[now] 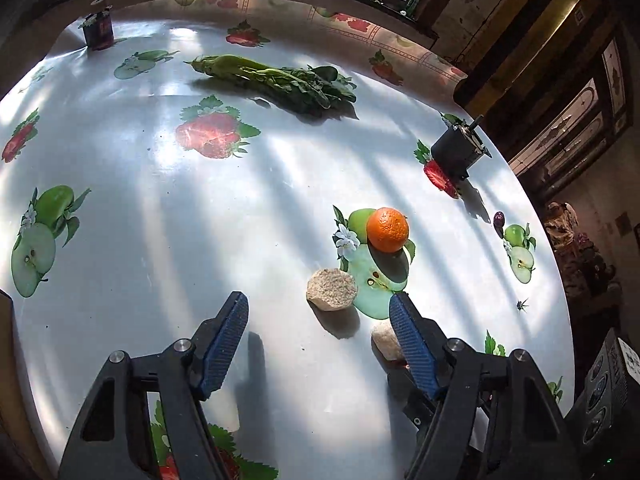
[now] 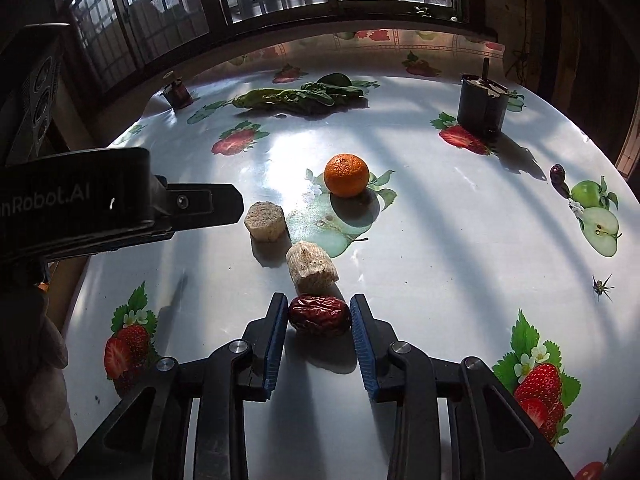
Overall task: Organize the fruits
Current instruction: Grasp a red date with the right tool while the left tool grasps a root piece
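An orange mandarin [image 1: 387,229] [image 2: 346,175] sits mid-table. Two beige corn-cob chunks lie near it: one [image 1: 331,283] [image 2: 265,222] to its left, one [image 2: 312,267] closer to me, partly hidden behind my left gripper's right finger in the left wrist view [image 1: 385,340]. A wrinkled red date [image 2: 319,316] sits between the pads of my right gripper [image 2: 319,322], which closes around it just above the table. A second dark date [image 1: 499,222] [image 2: 557,173] lies near the right edge. My left gripper [image 1: 319,312] is open and empty; its body shows in the right wrist view [image 2: 132,200].
A bunch of leafy greens [image 1: 280,80] [image 2: 304,96] lies at the back. A dark cup [image 1: 460,152] [image 2: 482,106] stands at the right, a small dark jar [image 1: 98,30] [image 2: 178,92] at the back left. The table edge [image 1: 552,240] curves at the right. A window runs behind.
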{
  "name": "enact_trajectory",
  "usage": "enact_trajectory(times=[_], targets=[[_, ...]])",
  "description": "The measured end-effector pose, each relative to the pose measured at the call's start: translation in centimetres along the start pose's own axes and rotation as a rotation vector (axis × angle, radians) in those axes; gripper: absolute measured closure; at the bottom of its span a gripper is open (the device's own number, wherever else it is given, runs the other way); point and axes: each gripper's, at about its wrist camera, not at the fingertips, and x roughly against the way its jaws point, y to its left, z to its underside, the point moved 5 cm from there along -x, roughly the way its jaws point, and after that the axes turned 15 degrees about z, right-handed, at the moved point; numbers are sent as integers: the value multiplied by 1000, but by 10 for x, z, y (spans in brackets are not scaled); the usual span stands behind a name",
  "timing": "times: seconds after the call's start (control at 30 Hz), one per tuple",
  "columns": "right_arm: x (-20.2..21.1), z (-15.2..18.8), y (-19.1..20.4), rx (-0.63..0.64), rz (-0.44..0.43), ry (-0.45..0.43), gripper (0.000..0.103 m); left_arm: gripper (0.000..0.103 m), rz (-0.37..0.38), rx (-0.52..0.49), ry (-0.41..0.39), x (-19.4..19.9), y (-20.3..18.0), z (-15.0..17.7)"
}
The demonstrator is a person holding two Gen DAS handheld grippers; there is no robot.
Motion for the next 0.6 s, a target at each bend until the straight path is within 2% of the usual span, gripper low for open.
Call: enact_trajectory(times=[0.13,0.23,0.27,0.47,0.6], targets=[[0,3,-12,-25,-1,13,69,36,-11,-44,16,-17,-7,-4],[0,3,-16,-35,-1,16,69,59,-69,-104,17,-23,-11,-1],[0,3,-16,-33,1,15,69,75,-87,-118,19,-24,-11,0],[7,1,-15,-31,-11,-5,69,75,-110,-97,-6,-8,-8,7],[15,1,-15,-41,-59,-17,69,75,-78,-84,-23,20,-13,15]])
